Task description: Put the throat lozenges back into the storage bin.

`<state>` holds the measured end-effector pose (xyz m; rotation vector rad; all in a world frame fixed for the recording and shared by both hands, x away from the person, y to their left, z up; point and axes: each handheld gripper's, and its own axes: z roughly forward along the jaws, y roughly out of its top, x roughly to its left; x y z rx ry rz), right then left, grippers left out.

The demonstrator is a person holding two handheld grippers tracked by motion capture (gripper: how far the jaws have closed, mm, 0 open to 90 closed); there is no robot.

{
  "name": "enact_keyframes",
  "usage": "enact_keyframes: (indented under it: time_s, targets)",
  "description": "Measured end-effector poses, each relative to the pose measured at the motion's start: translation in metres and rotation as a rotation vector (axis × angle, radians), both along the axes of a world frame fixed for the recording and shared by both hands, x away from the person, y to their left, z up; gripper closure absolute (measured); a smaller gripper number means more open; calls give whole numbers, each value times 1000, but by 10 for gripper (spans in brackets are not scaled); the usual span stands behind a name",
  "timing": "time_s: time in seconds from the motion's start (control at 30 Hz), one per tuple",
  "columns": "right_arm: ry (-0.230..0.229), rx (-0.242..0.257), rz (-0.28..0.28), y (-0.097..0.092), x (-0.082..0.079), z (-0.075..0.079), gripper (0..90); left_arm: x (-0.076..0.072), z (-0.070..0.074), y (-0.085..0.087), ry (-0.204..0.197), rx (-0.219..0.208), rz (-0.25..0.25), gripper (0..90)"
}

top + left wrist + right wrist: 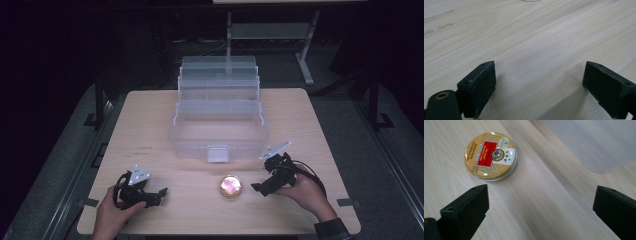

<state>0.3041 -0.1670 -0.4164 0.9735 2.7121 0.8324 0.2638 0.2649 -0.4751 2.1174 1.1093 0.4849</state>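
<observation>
A small round gold tin (230,186) with a red label lies flat on the wooden table (150,125), in front of the clear plastic toolbox (218,117). In the right gripper view the tin (491,156) sits ahead and left of the wide-apart jaws. My right gripper (261,187) is open, just right of the tin, not touching it. My left gripper (161,192) rests low near the table's front left, open, with bare wood between its jaws (539,87).
The toolbox stands open with tiered trays folded back, its latch (218,153) facing me; a corner of it (594,142) shows in the right gripper view. A metal stand (305,55) is beyond the table. Dark floor surrounds the table.
</observation>
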Motion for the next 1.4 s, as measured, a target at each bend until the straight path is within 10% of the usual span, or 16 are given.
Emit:
enact_keyframes:
  time_s: [1.4]
  targets:
    - [20,-40,120,61,8,-8,0,0,0,0,0,2,-1,105]
